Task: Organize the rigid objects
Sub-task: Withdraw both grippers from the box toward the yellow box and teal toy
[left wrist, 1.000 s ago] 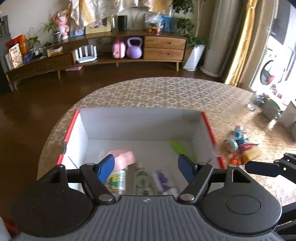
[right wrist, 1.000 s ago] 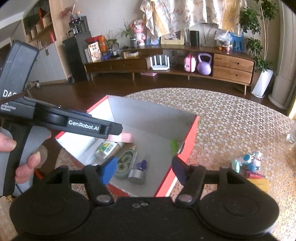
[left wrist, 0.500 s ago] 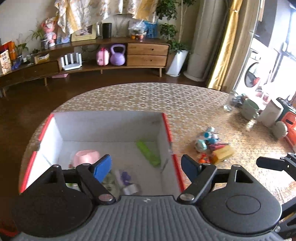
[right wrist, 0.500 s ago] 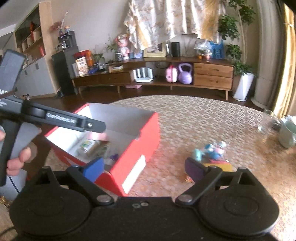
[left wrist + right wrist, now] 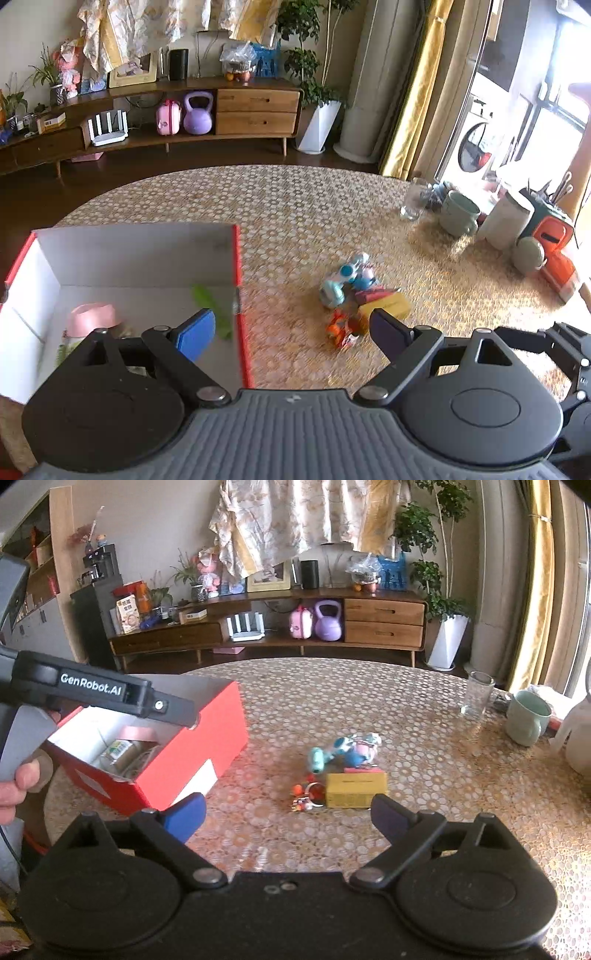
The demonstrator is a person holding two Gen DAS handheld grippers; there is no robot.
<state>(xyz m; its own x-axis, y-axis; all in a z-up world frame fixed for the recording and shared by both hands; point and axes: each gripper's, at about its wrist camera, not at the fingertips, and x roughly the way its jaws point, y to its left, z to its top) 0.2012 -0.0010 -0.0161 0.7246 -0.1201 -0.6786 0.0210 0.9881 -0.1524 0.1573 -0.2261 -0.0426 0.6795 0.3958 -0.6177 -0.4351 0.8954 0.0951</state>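
Note:
A red cardboard box (image 5: 236, 258) with a white inside stands on the left of the round table. It holds a pink-capped bottle (image 5: 92, 317), a green piece (image 5: 212, 299) and other small items. Right of it lies a small heap: a yellow box (image 5: 356, 788), a blue toy (image 5: 343, 749) and an orange trinket (image 5: 308, 794). My left gripper (image 5: 291, 328) hangs over the box's right wall, its jaws opening with nothing between them. My right gripper (image 5: 286, 812) is open and empty, a short way in front of the heap. A hand (image 5: 18, 786) holds the left gripper's body (image 5: 103, 694) above the box (image 5: 207, 746).
At the table's far right stand a clear glass (image 5: 476, 694), a pale green mug (image 5: 528, 718), a white jug (image 5: 580, 738) and an orange container (image 5: 554, 243). Patterned tabletop lies bare between box and heap. Beyond the table is a dark floor and a low wooden sideboard (image 5: 255, 110).
Both grippers have swung right, away from the box's inside toward the toy heap. Both sets of jaws have spread wider. The box now sits at the left of both views.

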